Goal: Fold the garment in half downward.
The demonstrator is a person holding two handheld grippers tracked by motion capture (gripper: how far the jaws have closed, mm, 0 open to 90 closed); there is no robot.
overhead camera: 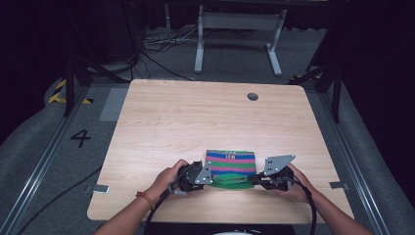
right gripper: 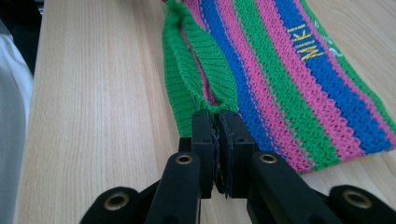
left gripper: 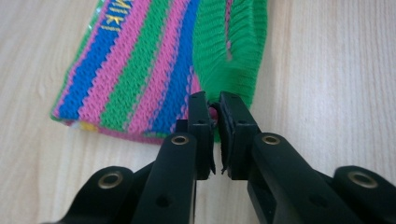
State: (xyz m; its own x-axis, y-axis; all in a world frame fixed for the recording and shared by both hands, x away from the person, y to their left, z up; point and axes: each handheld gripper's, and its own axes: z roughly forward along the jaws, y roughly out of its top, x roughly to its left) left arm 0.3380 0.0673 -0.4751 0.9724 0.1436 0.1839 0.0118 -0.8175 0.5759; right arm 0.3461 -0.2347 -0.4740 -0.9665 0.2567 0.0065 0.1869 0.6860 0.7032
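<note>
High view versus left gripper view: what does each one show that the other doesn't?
From above, you see the whole table, both hands, the right gripper and the floor with its cables. The left gripper view adds close detail: knit ribs, yellow lettering, and jaws pinched on the green cuff's corner. Both show the striped knitted piece lying on the wood with the left gripper clamped on it.

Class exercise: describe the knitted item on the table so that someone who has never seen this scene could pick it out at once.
Start at the light wooden table and look to its near edge, between the person's two hands. There lies a flat striped knit piece in blue, pink and green bands with small yellow lettering. Its plain green ribbed edge is pinched at each end by the left tool and the right tool.
</note>
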